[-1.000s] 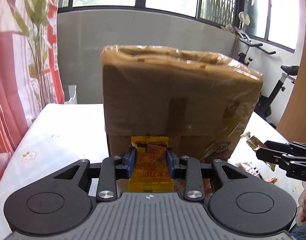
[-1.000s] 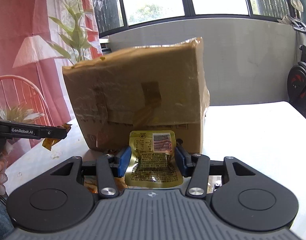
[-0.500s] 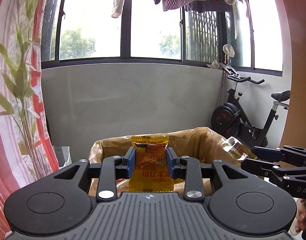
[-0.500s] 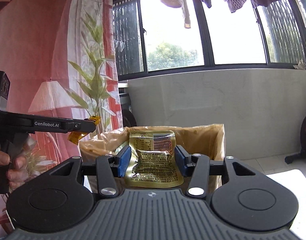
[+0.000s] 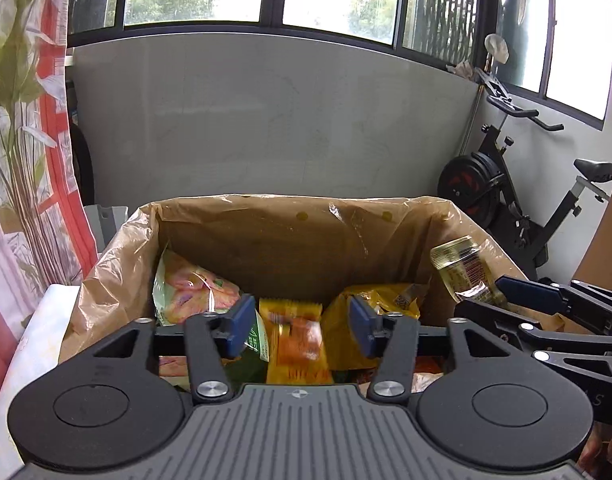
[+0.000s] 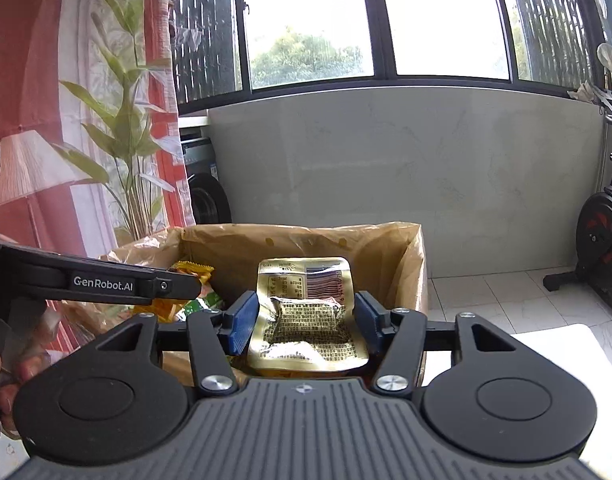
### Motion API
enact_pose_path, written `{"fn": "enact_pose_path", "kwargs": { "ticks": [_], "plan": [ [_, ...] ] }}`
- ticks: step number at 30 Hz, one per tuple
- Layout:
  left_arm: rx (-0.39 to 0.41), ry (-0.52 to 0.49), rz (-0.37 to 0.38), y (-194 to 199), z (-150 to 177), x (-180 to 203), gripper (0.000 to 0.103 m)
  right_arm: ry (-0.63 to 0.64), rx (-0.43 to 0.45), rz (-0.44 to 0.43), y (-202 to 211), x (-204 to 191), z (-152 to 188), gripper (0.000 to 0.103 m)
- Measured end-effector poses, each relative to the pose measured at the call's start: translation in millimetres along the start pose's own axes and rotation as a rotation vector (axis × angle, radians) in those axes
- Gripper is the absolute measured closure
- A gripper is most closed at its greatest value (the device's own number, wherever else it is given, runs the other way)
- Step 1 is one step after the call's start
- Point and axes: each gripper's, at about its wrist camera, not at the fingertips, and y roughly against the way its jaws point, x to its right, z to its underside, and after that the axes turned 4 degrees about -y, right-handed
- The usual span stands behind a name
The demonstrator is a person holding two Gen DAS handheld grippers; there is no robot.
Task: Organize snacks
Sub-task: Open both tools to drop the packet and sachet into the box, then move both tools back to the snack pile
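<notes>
Windows, grey wall and an exercise bike (image 5: 518,200) are sitting behind the cardboard box (image 5: 290,236) on the white surface (image 6: 566,356). Left tongs (image 5: 300,322) are opening above the box; the orange snack packet (image 5: 296,340) is blurred between the pads, touching neither. Right tongs (image 6: 306,322) are opening too, the gold snack pouch (image 6: 308,316) sitting between them, left pad at its edge, right pad clear.
</notes>
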Motion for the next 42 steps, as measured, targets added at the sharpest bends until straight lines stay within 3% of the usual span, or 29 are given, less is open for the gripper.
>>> {"fn": "enact_pose_path", "kwargs": {
  "ticks": [4, 13, 17, 21, 28, 32, 37, 42],
  "plan": [
    [0.025, -0.027, -0.004, 14, 2, -3, 0.038, -0.022, -0.006, -0.005, 6, 5, 4, 0.038],
    [0.057, -0.013, 0.002, 70, 19, -12, 0.038, -0.095, 0.035, -0.080, 53, 11, 11, 0.038],
    [0.081, 0.037, -0.018, 101, 42, -22, 0.038, -0.074, 0.058, -0.087, 80, 7, 23, 0.038],
    [0.049, 0.108, -0.015, 113, 76, -36, 0.038, -0.054, 0.052, -0.087, 99, 3, 47, 0.038],
    [-0.021, 0.146, 0.015, 113, 129, -30, 0.038, -0.098, -0.037, -0.039, 109, 3, 99, 0.038],
    [-0.058, 0.132, 0.038, 106, 151, -18, 0.039, -0.132, -0.143, -0.025, 110, 6, 129, 0.039],
    [-0.114, 0.147, 0.091, 98, 174, -5, 0.039, -0.032, -0.315, 0.016, 109, 1, 156, 0.039],
    [-0.150, 0.147, 0.121, 91, 185, 1, 0.040, 0.040, -0.409, 0.024, 118, -2, 176, 0.038]
  ]
}}
